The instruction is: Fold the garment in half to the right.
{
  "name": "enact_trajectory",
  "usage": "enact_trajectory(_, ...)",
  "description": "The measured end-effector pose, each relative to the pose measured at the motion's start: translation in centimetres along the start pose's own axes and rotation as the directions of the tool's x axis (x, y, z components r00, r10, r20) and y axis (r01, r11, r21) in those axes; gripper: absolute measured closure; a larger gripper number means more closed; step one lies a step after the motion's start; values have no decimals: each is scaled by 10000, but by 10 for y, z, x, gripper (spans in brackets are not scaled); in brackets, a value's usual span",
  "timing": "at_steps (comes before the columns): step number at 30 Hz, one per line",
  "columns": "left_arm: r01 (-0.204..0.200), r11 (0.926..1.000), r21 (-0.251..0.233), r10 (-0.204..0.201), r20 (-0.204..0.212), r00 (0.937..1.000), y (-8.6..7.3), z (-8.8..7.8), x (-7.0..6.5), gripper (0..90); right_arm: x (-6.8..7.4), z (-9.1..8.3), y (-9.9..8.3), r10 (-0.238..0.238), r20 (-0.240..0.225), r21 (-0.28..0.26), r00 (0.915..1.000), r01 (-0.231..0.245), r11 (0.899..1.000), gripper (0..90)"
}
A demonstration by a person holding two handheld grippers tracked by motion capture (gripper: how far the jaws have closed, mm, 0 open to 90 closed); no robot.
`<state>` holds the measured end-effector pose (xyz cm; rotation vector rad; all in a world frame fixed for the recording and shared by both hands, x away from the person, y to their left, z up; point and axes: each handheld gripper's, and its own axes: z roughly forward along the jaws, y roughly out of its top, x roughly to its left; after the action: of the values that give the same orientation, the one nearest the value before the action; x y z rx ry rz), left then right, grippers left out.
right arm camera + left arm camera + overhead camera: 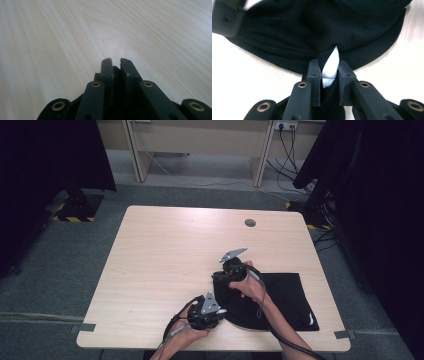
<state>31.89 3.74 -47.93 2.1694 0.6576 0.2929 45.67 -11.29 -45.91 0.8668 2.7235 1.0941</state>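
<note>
Light wood tabletop [165, 255], rectangular with rounded corners, mostly bare across its left and far parts, so there is wide open room there; a small round grey grommet [250, 223] sits near the far edge. A black fabric garment with a small white mark [285, 300] lies flat at the near right of the tabletop, its near hem close to the front edge and its right side short of the right edge. The left gripper [329, 72] is low at the garment's near-left corner, close to the tabletop's front edge; its jaws are nearly together and pinch a bunched fold of the black cloth along with a white ribbed tag [330, 67], pads pressing on both sides. The right gripper [115, 65] is at the garment's far-left edge, pointing toward bare wood; its jaws are drawn almost fully together with a thin sliver of dark material showing between the pads, likely the garment edge. Both hands stay over the near right quarter, the two grippers near each other along the garment's left border.
</note>
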Motion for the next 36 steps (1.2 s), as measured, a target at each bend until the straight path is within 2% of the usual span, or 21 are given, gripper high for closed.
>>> enact_trajectory(1, -45, 10000, -33, 45, 29, 10000, 1, -1, 2, 749, 0, -3, 2, 8, -92, -126, 10000, -9, 9999, 819)
enact_trajectory(2, 98, 9999, -78, -97, 141, 9999, 2, -3, 3, 750, 1, -5, 3, 18, -146, -187, 9999, -21, 9998, 820)
enact_trajectory(8, 90, 9994, -341, -81, 275, 9996, 17, -27, 9, 751, 4, -26, 19, -168, -361, -928, 9992, 134, 9956, 824)
enact_trajectory(12, -49, 9991, -412, 61, 292, 9996, 27, -45, 12, 752, 9, -35, 30, -410, -486, -1240, 9980, 347, 9917, 826)
enact_trajectory(13, -95, 9991, -410, 102, 148, 9998, 29, -49, 13, 752, 11, -37, 33, -438, -517, -1296, 9977, 368, 9909, 828)
enact_trajectory(19, -102, 9993, -357, 113, 298, 9995, 47, -67, 19, 752, 15, -50, 49, -600, -483, -1584, 9970, 517, 9860, 831)
enact_trajectory(21, -243, 9992, -305, 251, 258, 9994, 55, -71, 19, 751, 15, -56, 52, -664, -383, -1666, 9971, 592, 9843, 832)
enact_trajectory(25, -517, 9986, -132, 520, 248, 9983, 68, -72, 16, 751, 9, -68, 53, -624, -298, -1843, 9976, 558, 9813, 832)
enact_trajectory(26, -712, 9975, -19, 712, 240, 9972, 71, -70, 14, 750, 8, -70, 52, -551, -314, -1859, 9980, 483, 9814, 832)
enact_trajectory(29, -866, 9962, 110, 861, 429, 9954, 79, -64, 13, 750, 2, -79, 44, -457, -273, -2058, 9986, 391, 9778, 832)
enact_trajectory(36, -1173, 9931, 73, 1168, 462, 9921, 100, -50, 5, 750, -14, -102, 24, -26, -94, -2420, 10000, 3, 9703, 833)
